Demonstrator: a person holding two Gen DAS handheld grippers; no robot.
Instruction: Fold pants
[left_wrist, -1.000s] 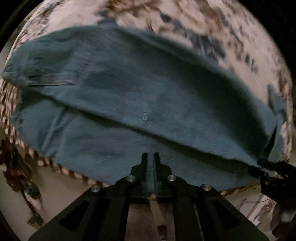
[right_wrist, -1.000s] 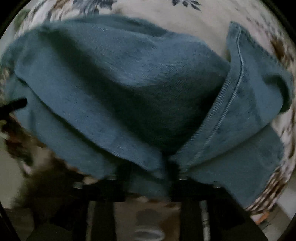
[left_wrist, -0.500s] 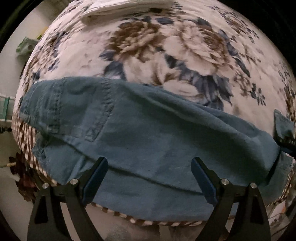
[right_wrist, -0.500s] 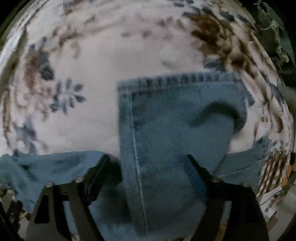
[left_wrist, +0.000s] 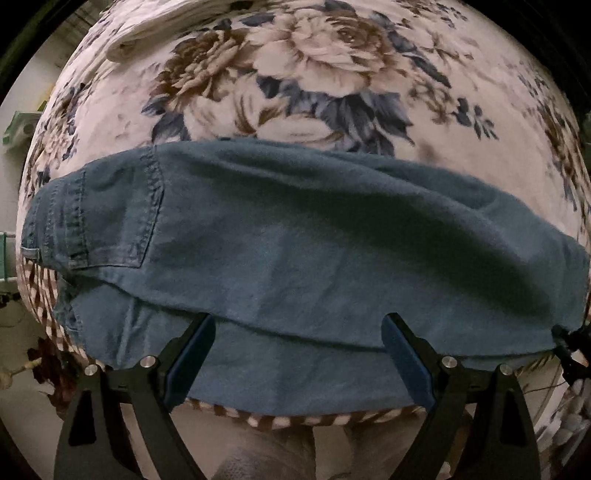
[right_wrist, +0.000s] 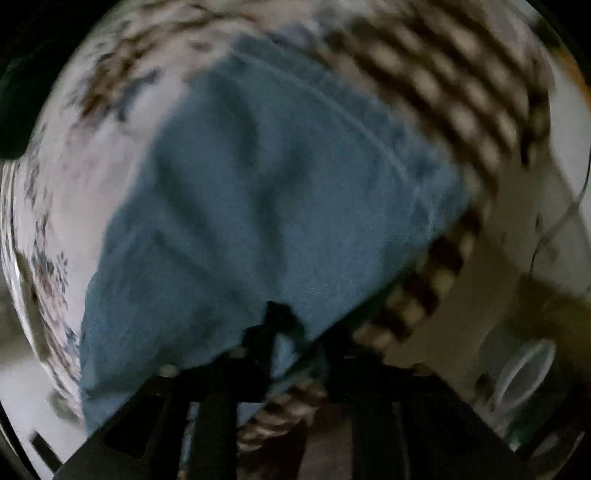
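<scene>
We see folded blue denim pants (left_wrist: 295, 258) lying flat across the floral bedspread (left_wrist: 332, 74), near its checked border (left_wrist: 295, 419), left gripper (left_wrist: 299, 354) jaws spread wide above the front fold, gripping nothing, right gripper (right_wrist: 291, 332) blurred, its jaws lately reopening, state unclear

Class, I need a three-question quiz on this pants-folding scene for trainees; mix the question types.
1. True or false: the pants lie on a plain white sheet.
2. The left claw is: A shut on the pants, B open, C unseen.
3. In the left wrist view, which side shows the stitched pocket?
Key: 1 false, a floral bedspread; 2 B, its jaws have just been opening, pads clear of cloth; 3 left.
</scene>
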